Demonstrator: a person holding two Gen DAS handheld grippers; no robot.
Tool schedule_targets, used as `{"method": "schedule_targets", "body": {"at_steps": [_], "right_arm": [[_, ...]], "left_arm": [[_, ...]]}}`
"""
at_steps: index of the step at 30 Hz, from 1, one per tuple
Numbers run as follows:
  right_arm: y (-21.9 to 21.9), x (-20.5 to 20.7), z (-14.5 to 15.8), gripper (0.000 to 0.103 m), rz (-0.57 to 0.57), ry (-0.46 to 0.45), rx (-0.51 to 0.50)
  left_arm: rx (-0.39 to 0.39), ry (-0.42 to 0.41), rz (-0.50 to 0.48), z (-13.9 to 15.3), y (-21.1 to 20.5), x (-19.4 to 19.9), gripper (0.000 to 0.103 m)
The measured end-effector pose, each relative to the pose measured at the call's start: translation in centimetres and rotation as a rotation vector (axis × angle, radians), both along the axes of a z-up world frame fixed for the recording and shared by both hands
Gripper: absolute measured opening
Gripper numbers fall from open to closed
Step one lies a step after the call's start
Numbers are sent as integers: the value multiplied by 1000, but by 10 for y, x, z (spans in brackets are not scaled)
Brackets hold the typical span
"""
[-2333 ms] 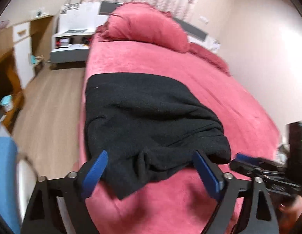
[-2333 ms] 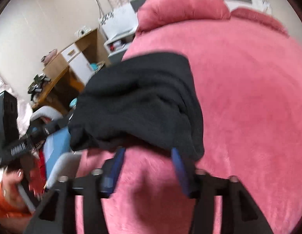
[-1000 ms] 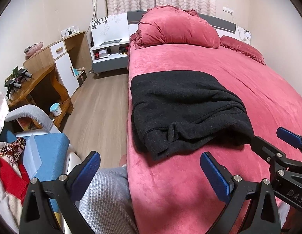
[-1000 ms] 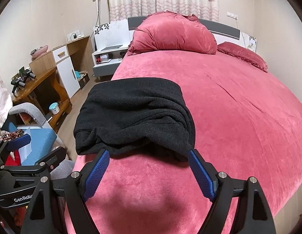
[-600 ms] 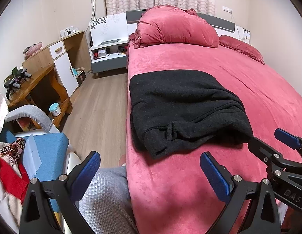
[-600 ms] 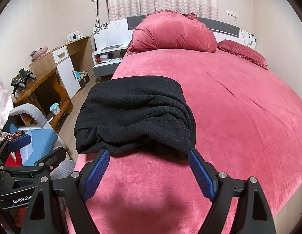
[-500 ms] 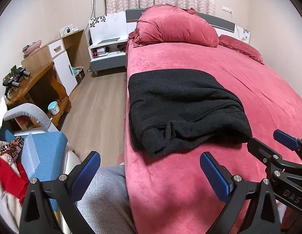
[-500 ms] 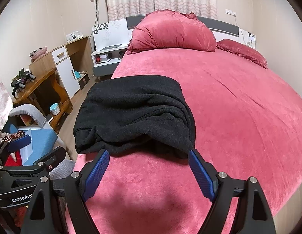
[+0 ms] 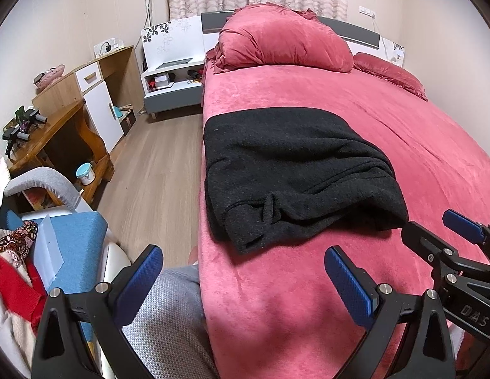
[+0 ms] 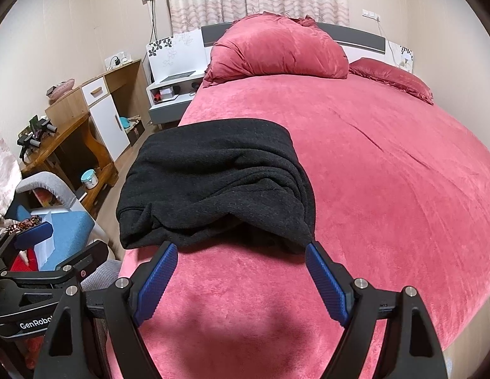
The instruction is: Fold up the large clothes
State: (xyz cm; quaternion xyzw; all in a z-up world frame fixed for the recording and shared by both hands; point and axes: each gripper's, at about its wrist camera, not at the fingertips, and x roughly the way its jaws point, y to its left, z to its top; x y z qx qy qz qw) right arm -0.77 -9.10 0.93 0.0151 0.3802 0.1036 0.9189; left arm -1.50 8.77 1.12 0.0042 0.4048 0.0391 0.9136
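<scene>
A black fleece garment (image 9: pixel 295 173) lies folded into a thick rectangle near the left front edge of the red bed (image 9: pixel 419 145); it also shows in the right wrist view (image 10: pixel 219 183). My left gripper (image 9: pixel 243 267) is open and empty, held short of the garment's front edge. My right gripper (image 10: pixel 240 260) is open and empty, just in front of the garment's near fold. The right gripper's blue fingertip (image 9: pixel 463 222) shows at the right of the left wrist view.
Red pillows (image 9: pixel 283 44) lie at the headboard. A white nightstand (image 9: pixel 172 85) and wooden desk (image 9: pixel 61 120) stand left of the bed, beyond wood floor (image 9: pixel 156 170). A chair with a blue cushion (image 9: pixel 71 246) and clothes sits at lower left.
Both grippers have pulled back from the garment and away from the bed edge since 2.3 s ago. Over the last second they hardly move. The garment lies still.
</scene>
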Motion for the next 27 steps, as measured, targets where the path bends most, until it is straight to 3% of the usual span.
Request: {"method": "schedule_targets", "body": {"at_steps": [19, 27], "right_arm": [[-2, -1, 1, 84, 15, -5, -3], [-21, 0, 5, 85, -20, -15, 10]], "left_arm": [[-17, 10, 3, 0, 3, 3, 103], [-34, 9, -21, 7, -15, 16, 98]]}}
